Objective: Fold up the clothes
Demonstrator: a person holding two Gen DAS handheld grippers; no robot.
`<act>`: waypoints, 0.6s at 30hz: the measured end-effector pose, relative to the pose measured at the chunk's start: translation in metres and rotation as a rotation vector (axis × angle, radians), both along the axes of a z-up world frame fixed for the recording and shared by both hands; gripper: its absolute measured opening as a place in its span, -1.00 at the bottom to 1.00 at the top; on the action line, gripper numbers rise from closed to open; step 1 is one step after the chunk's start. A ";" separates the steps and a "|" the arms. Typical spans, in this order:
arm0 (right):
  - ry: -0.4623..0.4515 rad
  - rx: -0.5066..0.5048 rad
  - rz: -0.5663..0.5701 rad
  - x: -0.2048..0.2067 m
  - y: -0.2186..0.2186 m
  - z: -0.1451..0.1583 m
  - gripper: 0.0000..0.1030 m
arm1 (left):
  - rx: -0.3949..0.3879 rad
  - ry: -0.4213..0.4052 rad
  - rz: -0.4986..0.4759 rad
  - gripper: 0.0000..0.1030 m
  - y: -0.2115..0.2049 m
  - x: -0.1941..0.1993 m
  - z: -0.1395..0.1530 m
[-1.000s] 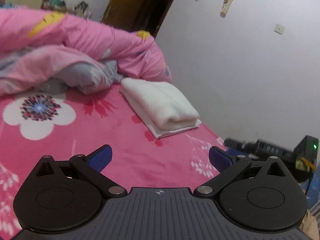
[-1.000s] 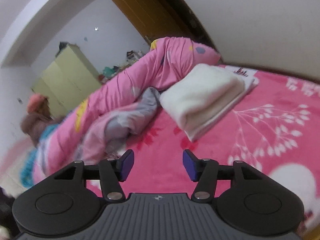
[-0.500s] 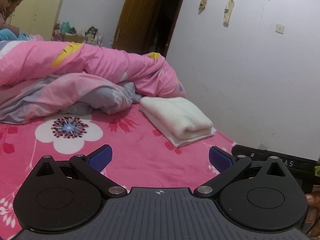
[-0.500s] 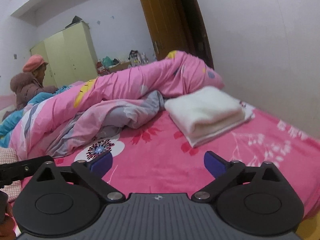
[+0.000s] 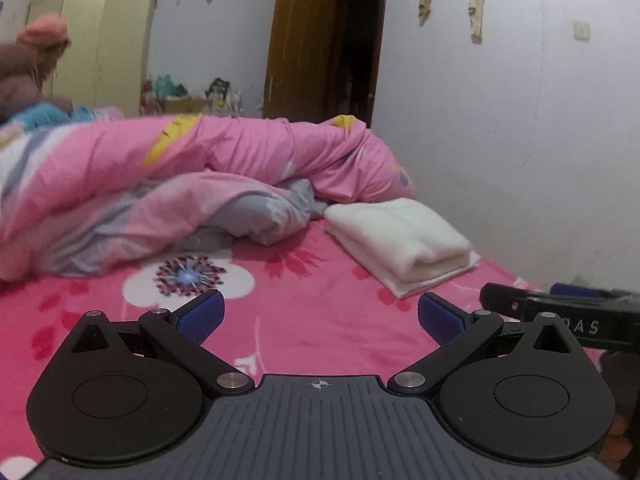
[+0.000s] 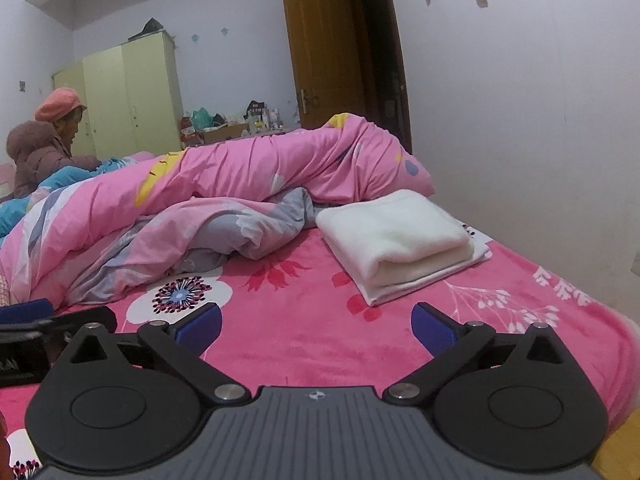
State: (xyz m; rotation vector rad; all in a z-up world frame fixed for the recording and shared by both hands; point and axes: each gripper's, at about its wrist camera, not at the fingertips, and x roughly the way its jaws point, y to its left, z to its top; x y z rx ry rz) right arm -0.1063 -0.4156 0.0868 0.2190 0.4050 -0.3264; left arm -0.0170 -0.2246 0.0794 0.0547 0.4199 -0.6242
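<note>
The folded white garment lies on the bed, right beside the bunched pink duvet and near the wall. It sits ahead and to the right of both tools, well apart from them, its long axis running diagonally away toward the wall. The right tool looks the nearer; its blue pads stand wide apart with nothing between them. The left tool is equally spread and empty
</note>
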 end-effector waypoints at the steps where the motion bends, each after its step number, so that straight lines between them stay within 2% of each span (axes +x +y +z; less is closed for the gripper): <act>1: 0.001 0.002 0.000 0.000 0.000 0.000 1.00 | 0.015 -0.003 0.012 1.00 -0.002 0.000 -0.001; 5: 0.016 -0.006 -0.015 0.000 0.001 -0.002 1.00 | 0.060 -0.007 0.055 1.00 -0.007 0.000 -0.002; 12: 0.054 -0.060 -0.083 -0.002 0.009 -0.006 1.00 | 0.037 0.047 0.117 1.00 -0.002 0.009 0.000; 18: 0.069 -0.102 -0.113 -0.001 0.013 -0.004 1.00 | 0.052 0.076 0.133 1.00 -0.006 0.014 -0.002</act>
